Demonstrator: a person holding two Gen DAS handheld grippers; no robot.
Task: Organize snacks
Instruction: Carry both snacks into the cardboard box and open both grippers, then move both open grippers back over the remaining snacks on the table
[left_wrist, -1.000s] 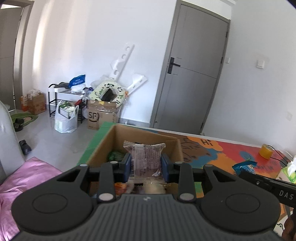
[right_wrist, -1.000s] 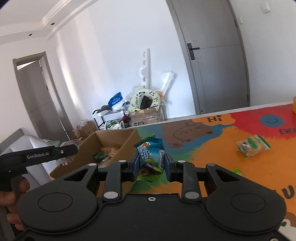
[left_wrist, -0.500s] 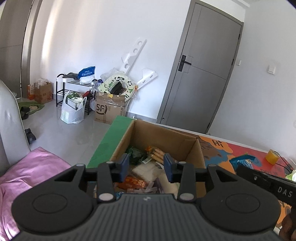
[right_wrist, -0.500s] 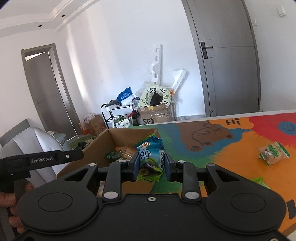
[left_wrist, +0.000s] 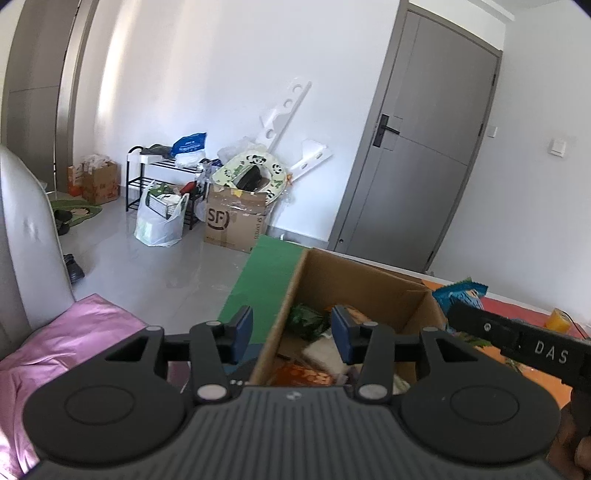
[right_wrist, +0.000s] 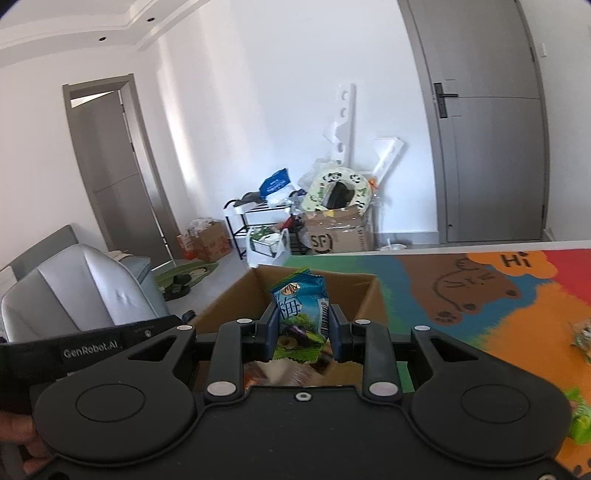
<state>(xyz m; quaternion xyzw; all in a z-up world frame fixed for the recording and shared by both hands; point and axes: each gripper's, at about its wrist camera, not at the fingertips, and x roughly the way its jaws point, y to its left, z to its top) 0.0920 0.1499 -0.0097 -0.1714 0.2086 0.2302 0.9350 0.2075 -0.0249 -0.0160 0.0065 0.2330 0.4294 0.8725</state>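
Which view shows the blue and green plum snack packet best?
The right wrist view: the blue and green plum snack packet stands upright between the right gripper's pads, print readable. The left wrist view shows only its crinkled top edge behind the brown cardboard box.

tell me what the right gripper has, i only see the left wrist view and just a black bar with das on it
Observer: The right gripper is shut on a blue plum snack packet, held upright.
Operator: is it over the box yet
Observer: The right wrist view shows the packet in front of the cardboard box's open top, with other wrappers below it.
Operator: anything left on the mat
Observer: Yes, a green-wrapped snack lies on the orange part of the play mat, to the right of the gripper.
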